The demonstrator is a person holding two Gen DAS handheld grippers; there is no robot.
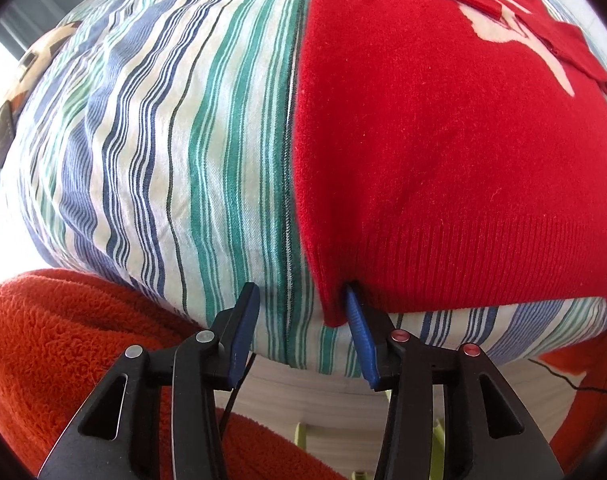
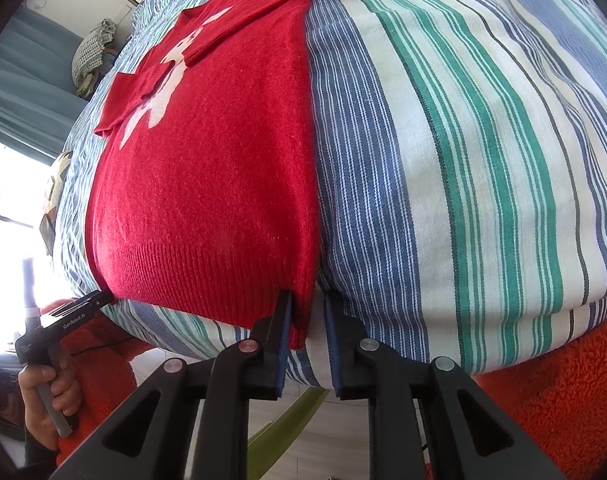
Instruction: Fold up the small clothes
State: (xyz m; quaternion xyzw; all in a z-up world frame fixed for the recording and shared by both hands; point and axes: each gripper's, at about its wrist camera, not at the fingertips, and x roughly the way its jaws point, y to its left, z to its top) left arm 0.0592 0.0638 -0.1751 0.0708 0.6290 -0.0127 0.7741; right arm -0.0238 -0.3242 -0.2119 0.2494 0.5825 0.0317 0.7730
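A red sweater (image 1: 443, 152) lies flat on a bed covered by a striped sheet (image 1: 163, 160) in blue, green and white; the sweater is the landmark here; its ribbed hem faces the near edge of the bed, a white motif (image 2: 167, 76) shows on its chest, and a sleeve (image 2: 239, 12) is folded across the upper part of it.

The left gripper (image 1: 303, 304) stands at the sweater's lower left hem corner; its fingers (image 1: 359, 332) are spread well apart; the right blue pad is tucked at the hem edge, the other pad rests apart on the sheet beside the sweater; nothing is pinched between them.

The right gripper (image 2: 307, 320) stands at the sweater's opposite hem corner; its fingers (image 2: 285, 340) are only slightly parted; the corner of the hem hangs in the gap between the blue pads; whether the pads press on it I cannot tell.

In the right wrist view the left gripper appears beyond the sweater's far hem corner, with a hand (image 2: 47, 392) around its handle; orange fleece clothing (image 1: 63, 360) fills the foreground below the sweater in both views.
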